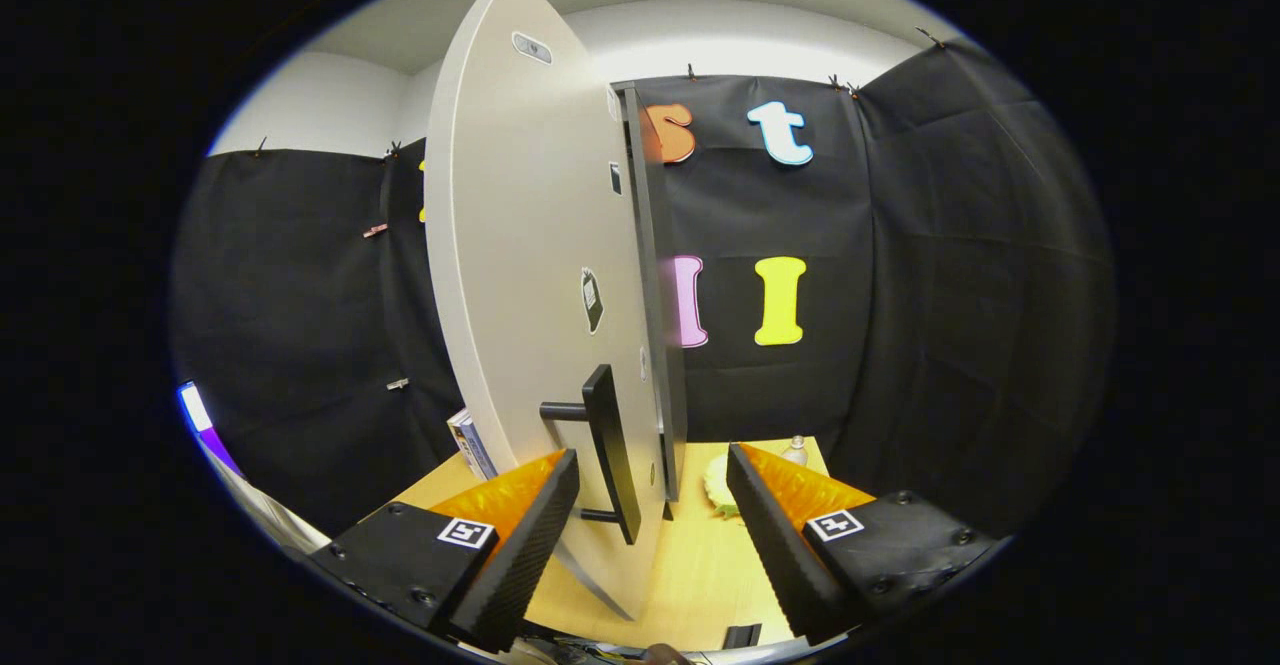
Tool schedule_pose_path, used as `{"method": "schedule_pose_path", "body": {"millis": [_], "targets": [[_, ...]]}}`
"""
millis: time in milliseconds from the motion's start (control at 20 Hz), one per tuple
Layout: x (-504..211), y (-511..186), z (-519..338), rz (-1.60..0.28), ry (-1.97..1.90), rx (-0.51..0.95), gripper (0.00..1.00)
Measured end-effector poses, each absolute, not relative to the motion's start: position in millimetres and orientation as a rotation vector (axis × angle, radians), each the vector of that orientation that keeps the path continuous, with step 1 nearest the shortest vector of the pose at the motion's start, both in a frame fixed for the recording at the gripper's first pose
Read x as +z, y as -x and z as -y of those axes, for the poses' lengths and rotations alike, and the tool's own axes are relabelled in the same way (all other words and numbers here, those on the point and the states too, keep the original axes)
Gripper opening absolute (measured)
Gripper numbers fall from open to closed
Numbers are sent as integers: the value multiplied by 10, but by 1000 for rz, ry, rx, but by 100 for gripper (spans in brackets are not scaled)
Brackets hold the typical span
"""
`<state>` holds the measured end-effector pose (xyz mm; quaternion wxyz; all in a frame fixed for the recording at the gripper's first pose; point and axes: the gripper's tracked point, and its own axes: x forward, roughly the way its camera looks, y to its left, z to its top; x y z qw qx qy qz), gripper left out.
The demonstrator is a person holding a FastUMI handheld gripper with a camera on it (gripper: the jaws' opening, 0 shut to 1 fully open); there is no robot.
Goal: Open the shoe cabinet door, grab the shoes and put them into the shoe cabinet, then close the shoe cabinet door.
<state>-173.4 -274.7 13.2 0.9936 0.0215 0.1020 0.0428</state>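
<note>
**Gripper spread wide at the edge of the open cabinet door**

The shoe cabinet door (530, 275) stands swung out towards me, a tall pale panel seen almost edge-on, rising straight up ahead of my fingers. Its dark bar handle (611, 450) runs upright on two short posts, low on the panel, and sits just ahead of my left finger, between the two fingers but nearer the left one.

I hold my gripper (650, 535) level and pointed at the door's free edge, fingers well apart and pressing on nothing; the handle and the door's lower corner stand in the gap.

Below lies a yellowish wooden table (700, 565). On it, beyond my right finger, rest a pale green frilled thing (718, 490) and a small bottle (796, 448). Behind the door, to its left, a box (470, 442) peeks out.
</note>
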Motion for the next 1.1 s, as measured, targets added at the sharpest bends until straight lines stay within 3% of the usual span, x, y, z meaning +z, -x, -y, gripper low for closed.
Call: {"method": "schedule_pose_path", "body": {"millis": [400, 1100], "targets": [[38, 1616, 1869, -206, -66, 131, 98], [-189, 683, 571, -201, -71, 94, 98]]}}
